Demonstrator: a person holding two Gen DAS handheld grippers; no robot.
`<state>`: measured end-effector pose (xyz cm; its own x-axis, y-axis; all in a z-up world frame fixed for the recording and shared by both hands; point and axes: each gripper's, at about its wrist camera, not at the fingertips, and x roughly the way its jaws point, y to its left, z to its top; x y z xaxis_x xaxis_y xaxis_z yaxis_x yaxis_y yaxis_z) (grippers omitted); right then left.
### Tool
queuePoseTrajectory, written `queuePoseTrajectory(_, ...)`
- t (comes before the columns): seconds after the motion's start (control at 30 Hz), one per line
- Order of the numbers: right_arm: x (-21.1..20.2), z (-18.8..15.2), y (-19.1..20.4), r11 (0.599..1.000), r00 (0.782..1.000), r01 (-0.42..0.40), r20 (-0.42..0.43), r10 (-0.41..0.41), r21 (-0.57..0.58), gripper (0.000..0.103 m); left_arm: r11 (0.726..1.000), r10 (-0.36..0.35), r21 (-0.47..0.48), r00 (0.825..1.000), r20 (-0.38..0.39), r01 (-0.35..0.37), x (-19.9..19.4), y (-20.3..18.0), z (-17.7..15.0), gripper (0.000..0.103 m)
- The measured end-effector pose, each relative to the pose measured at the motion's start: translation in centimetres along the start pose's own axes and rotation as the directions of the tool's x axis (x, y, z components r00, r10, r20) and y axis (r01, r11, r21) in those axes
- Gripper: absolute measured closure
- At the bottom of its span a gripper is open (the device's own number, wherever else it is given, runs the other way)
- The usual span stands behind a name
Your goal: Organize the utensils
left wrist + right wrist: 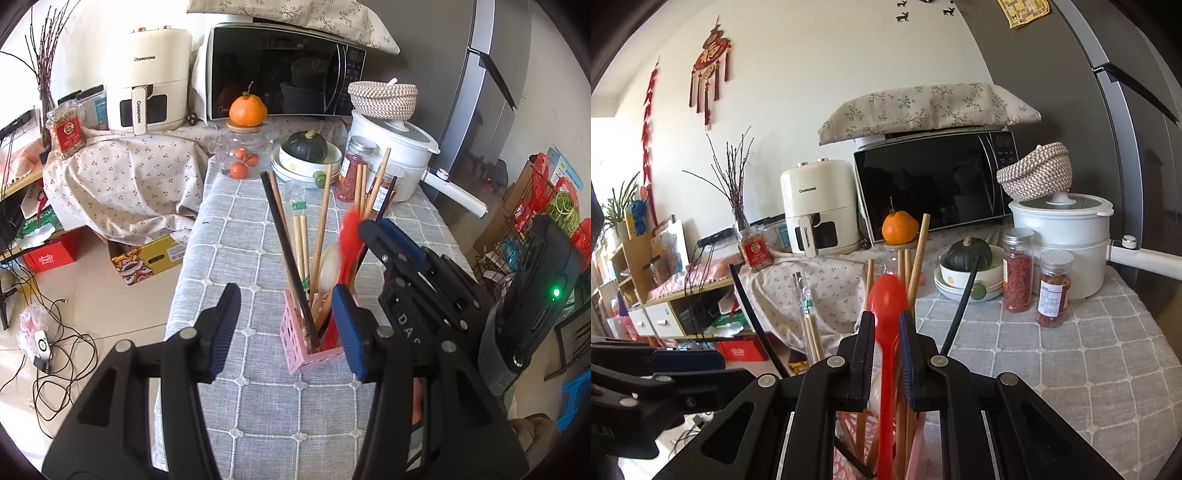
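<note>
At centre of my left wrist view, on the grey checked tablecloth (pixel 258 406), sits the pink utensil holder (pixel 295 354), a lattice-sided box packed with wooden chopsticks (pixel 321 229), black chopsticks (pixel 284 251), a white spoon (pixel 327 269) and a red spoon (pixel 351 236). The red spoon stands upright in the holder, blurred. My right gripper (pixel 886 354) is clamped narrow on the red spoon's (pixel 886 306) handle, bowl end poking up at 12 o'clock between the pads; from the left camera that gripper (pixel 373 236) comes in from 3 o'clock. My left gripper (pixel 282 332) is wide apart, one finger on each side of the holder; touching it or not, I can't tell. Behind the holder at 12 o'clock: stacked bowls with a green squash (pixel 307 146), a glass jar (pixel 243 155) topped by an orange (pixel 247 109), two spice jars (pixel 354 170). Further back at 1 o'clock a white pot (pixel 391 147) under a woven basket (pixel 382 99), then the microwave (pixel 284 70) and, at 11 o'clock, a cream air fryer (pixel 151 77).
</note>
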<state>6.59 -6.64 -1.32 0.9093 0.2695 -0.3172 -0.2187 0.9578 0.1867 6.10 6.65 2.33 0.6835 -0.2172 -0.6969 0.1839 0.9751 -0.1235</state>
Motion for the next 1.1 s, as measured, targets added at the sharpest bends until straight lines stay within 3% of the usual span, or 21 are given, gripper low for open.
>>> queuePoseTrajectory(0.13, -0.6, 0.3, -0.7, 1.000, 0.999, 0.005, -0.038, -0.005, 0.020, 0.082, 1.000, 0.020, -0.015, 1.000, 0.011, -0.020, -0.3, 0.4, 0.0, 0.050)
queuePoseTrajectory(0.27, -2.0, 1.1, -1.2, 0.999, 0.998, 0.000, -0.055, 0.002, 0.042, 0.061, 0.999, 0.043, -0.028, 0.999, 0.018, -0.042, -0.5, 0.5, -0.3, 0.049)
queuePoseTrajectory(0.33, -2.9, 1.4, -1.3, 0.999, 0.998, -0.003, -0.057, 0.006, 0.041, 0.058, 0.998, 0.061, -0.019, 0.998, 0.028, -0.061, -0.8, 0.4, -0.6, 0.049)
queuePoseTrajectory(0.4, -3.7, 1.8, -1.2, 1.000, 0.997, 0.004, -0.077, -0.002, 0.026, 0.047, 0.996, 0.090, -0.014, 0.995, 0.039, -0.089, -1.1, 0.2, -0.8, 0.048)
queuePoseTrajectory(0.5, -5.0, 2.1, -0.9, 1.000, 0.994, -0.002, -0.111, 0.003, 0.008, 0.039, 0.989, 0.149, -0.029, 0.987, 0.057, -0.147, -1.9, 0.1, -1.3, 0.039)
queuePoseTrajectory(0.67, -7.7, 2.0, -0.2, 0.999, 0.985, 0.040, -0.166, -0.040, -0.006, 0.030, 0.983, 0.180, -0.059, 0.980, 0.083, -0.176, -3.8, 0.0, -2.5, 0.032)
queuePoseTrajectory(0.73, -9.0, 1.6, 0.1, 0.999, 0.980, 0.044, -0.193, -0.045, -0.011, 0.025, 0.980, 0.194, -0.071, 0.977, 0.092, -0.188, -4.6, -0.2, -3.2, 0.023)
queuePoseTrajectory(0.97, -12.9, 0.7, 0.2, 0.998, 0.961, 0.065, -0.269, -0.059, 0.012, 0.000, 0.980, 0.188, -0.075, 0.979, 0.074, -0.182, -5.3, -0.8, -5.9, 0.018)
queuePoseTrajectory(1.1, -13.4, -0.1, 0.1, 0.999, 0.953, 0.050, -0.299, -0.043, 0.014, 0.000, 0.983, 0.160, -0.090, 0.987, 0.025, -0.158, -4.8, -0.7, -6.5, 0.018)
